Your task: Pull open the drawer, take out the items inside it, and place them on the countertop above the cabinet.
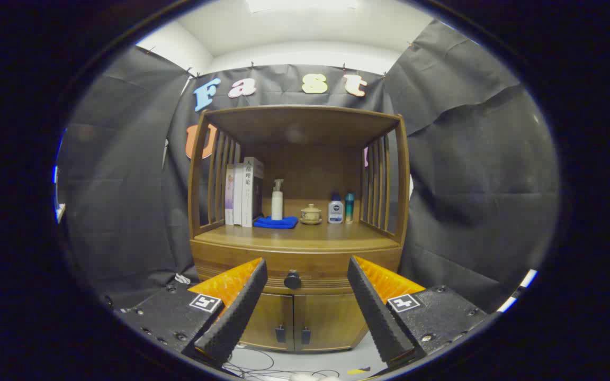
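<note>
A wooden cabinet stands ahead, its drawer [241, 264] closed under the countertop [294, 238]. A dark round knob [292, 279] sits at the middle of the drawer front. My gripper [307, 267] is open, some way short of the cabinet, and the knob appears between its two fingers, slightly left of midway. Nothing is held. The drawer's contents are hidden.
On the countertop, toward the back, stand several books [244, 191], a white pump bottle [277, 200] on a blue cloth [276, 223], a small lidded pot [311, 214] and two small bottles [335, 209]. Two lower doors [294, 323] sit below the drawer. Cables [262, 365] lie on the floor.
</note>
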Demonstrator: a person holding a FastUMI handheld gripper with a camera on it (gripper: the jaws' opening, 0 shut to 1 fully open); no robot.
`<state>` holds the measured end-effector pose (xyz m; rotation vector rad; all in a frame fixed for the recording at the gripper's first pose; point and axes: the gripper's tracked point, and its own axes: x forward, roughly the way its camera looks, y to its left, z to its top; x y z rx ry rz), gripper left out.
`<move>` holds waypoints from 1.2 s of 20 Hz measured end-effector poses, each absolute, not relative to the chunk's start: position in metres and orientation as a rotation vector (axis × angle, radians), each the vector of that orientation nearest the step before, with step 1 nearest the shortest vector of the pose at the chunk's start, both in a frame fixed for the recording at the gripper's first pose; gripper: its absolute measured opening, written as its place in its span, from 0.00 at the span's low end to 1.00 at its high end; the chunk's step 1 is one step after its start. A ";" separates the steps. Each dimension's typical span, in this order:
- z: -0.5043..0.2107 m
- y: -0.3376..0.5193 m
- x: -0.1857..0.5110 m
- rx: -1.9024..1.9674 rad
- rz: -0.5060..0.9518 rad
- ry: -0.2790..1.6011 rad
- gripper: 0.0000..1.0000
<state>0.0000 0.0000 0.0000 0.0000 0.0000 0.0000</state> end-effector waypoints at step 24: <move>-0.038 0.028 0.089 -0.051 0.043 0.034 0.99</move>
